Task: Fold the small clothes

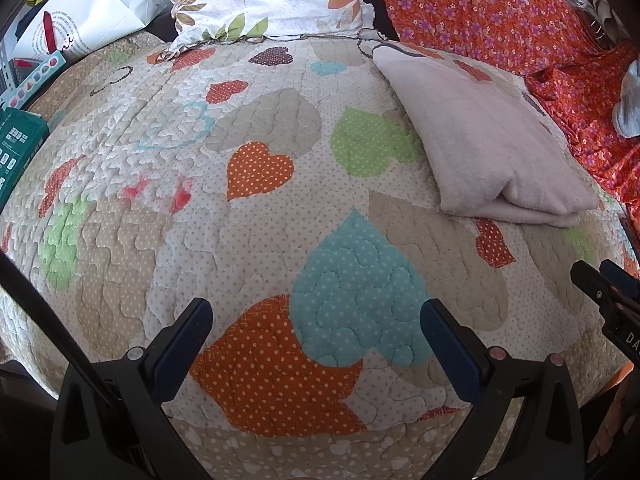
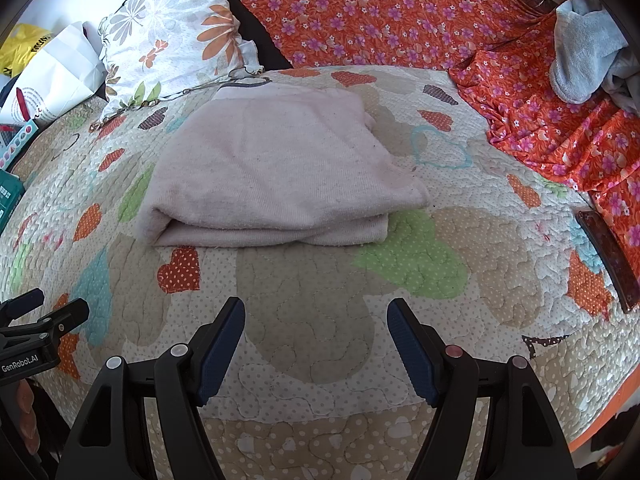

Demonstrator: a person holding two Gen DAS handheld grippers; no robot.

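The folded pale pink knit garment (image 2: 272, 172) is lying flat on the heart-patterned quilted bedspread (image 2: 304, 332), ahead of the right claw (image 2: 316, 344) and well apart from it; in the left wrist view it is sitting ahead and to the right of the left claw (image 1: 316, 344). Behind the garment, to its left, the white flower-print pillow (image 2: 172, 36) is resting at the head of the bed. The orange flowered sheet (image 2: 400, 12) is spreading behind and to the right of the garment. On that sheet, far right, the light blue terry cloth (image 2: 580, 44) is lying bunched. The dark flat phone (image 2: 608, 256) is lying at the bedspread's right edge. The white paper bag (image 2: 60, 68) is standing left of the pillow
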